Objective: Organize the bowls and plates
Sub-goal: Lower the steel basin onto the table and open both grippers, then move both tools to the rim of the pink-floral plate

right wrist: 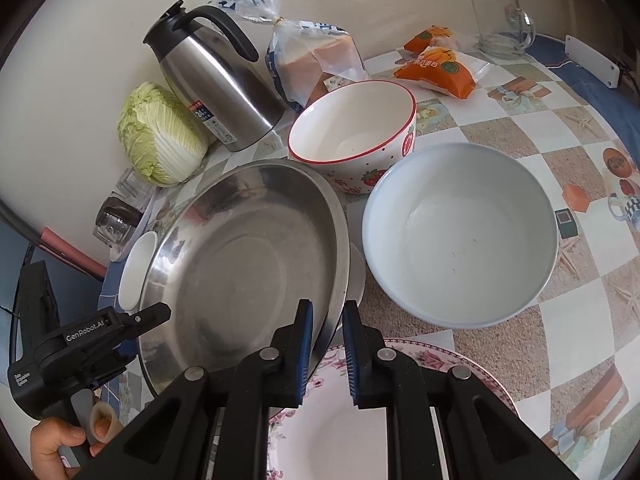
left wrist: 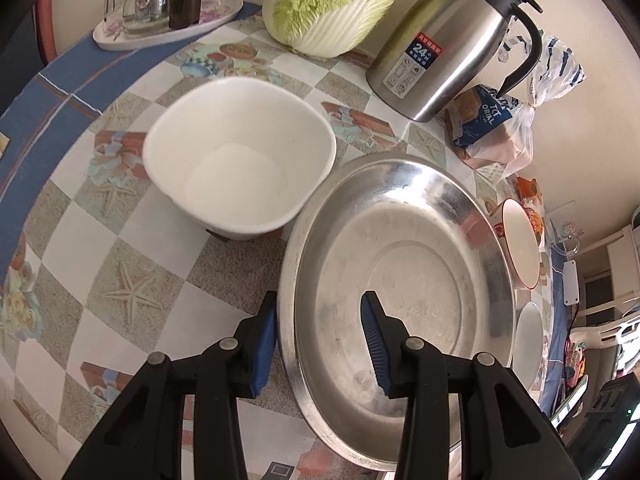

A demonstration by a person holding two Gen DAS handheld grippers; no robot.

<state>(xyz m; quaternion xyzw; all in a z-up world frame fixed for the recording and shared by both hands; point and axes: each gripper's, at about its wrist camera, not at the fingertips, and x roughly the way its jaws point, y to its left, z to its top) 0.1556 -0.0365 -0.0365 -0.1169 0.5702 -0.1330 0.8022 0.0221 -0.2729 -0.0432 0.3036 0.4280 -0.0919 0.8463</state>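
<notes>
A large steel plate (left wrist: 404, 256) (right wrist: 248, 264) sits tilted above the table. My right gripper (right wrist: 326, 344) is shut on its right rim. My left gripper (left wrist: 320, 340) is open, its fingers straddling the plate's left rim without closing; it also shows in the right wrist view (right wrist: 92, 344). A white square bowl (left wrist: 240, 160) (right wrist: 134, 268) stands left of the plate. A strawberry-pattern bowl (right wrist: 352, 132) (left wrist: 520, 240) and a pale blue bowl (right wrist: 460, 236) stand to the right. A floral plate (right wrist: 360, 420) lies under my right gripper.
A steel thermos jug (left wrist: 448, 44) (right wrist: 216, 80), a napa cabbage (left wrist: 336, 4) (right wrist: 160, 140) and bagged bread (left wrist: 492, 128) (right wrist: 312, 60) stand along the wall. A tray of glasses (left wrist: 168, 8) is at the far left. Orange snack packs (right wrist: 436, 64) and a glass mug (right wrist: 500, 24) are at the back right.
</notes>
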